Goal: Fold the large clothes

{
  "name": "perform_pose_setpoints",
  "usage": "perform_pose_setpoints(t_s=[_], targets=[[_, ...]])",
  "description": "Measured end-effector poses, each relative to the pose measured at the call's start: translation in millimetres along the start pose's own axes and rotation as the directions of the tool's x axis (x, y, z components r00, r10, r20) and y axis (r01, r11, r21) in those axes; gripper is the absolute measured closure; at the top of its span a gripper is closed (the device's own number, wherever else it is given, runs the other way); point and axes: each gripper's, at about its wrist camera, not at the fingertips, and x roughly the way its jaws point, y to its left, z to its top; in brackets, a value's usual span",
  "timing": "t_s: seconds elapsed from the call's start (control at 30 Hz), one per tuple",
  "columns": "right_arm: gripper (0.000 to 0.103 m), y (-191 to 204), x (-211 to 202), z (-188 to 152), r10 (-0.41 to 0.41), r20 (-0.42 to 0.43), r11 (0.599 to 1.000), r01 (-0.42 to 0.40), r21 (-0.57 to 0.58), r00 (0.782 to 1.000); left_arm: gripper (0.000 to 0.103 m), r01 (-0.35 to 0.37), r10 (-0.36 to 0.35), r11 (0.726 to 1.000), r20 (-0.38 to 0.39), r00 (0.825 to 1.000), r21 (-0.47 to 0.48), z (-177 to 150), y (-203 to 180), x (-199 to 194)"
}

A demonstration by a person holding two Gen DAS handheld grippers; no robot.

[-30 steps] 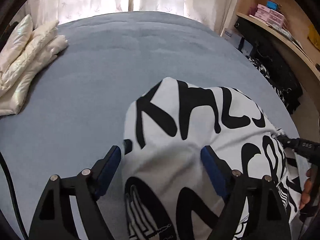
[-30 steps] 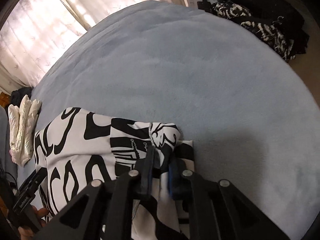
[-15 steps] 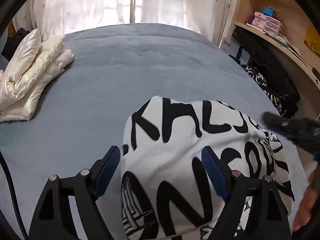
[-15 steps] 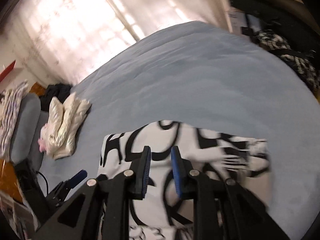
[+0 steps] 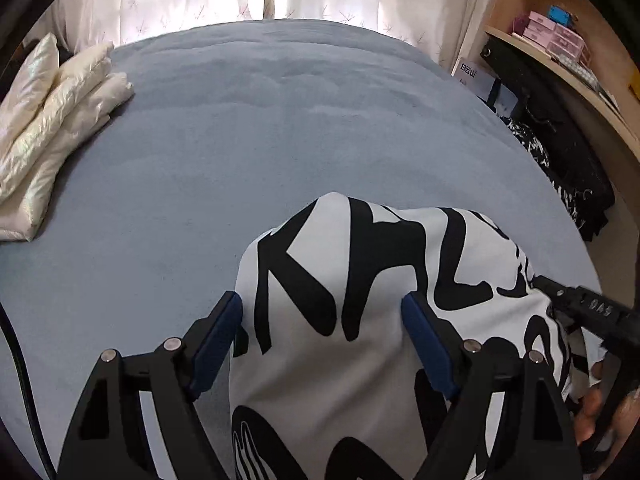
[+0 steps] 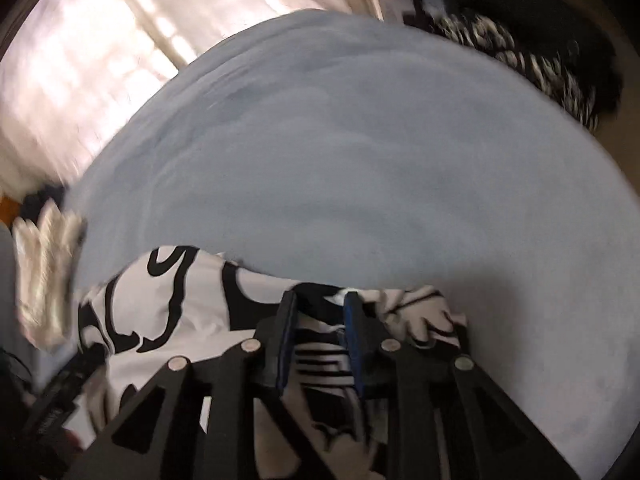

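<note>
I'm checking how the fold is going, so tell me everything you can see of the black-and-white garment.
The garment is soft white fabric printed with big black lettering and stripes. It lies bunched and partly folded on the blue-grey bed, near its front edge. The left claw stands wide open over it. The right claw, slightly parted, sits over its striped edge; the blurred view does not settle a grip.

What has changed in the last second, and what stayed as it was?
The right gripper let go of the garment's edge: its jaws have just been opening, with cloth between them but not pinched. The left gripper stayed wide open over the garment. The cream jacket on the bed did not move.
</note>
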Motion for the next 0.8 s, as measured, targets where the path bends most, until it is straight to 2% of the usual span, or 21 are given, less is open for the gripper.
perform_pose_setpoints(t_s=[0.13, 0.33, 0.57, 0.7, 0.8], targets=[[0.078, 8, -11, -1, 0.001, 0.021, 0.999, 0.0, -0.035, 1.0, 0.022, -0.033, 0.033, 0.999, 0.014, 0.999, 0.026, -2, -6, -6], [0.078, 31, -42, -12, 0.072, 0.042, 0.994, -0.068, -0.089, 0.997, 0.022, -0.051, 0.05, 0.998, 0.021, 0.999, 0.044, -9, -7, -27], [0.078, 43, -74, -44, 0.129, 0.017, 0.982, -0.126, -0.143, 0.991, 0.022, 0.005, -0.005, 1.0, 0.014, 1.0, 0.027, -34, -4, -65], [0.078, 43, -92, -75, 0.195, -0.011, 0.968, -0.194, -0.157, 0.981, 0.022, 0.054, -0.056, 0.997, 0.031, 0.998, 0.05, -61, -11, -91], [0.078, 45, -99, -100, 0.222, -0.037, 0.958, -0.225, -0.178, 0.974, 0.022, 0.086, -0.088, 0.994, 0.031, 0.996, 0.066, -92, -17, -103]])
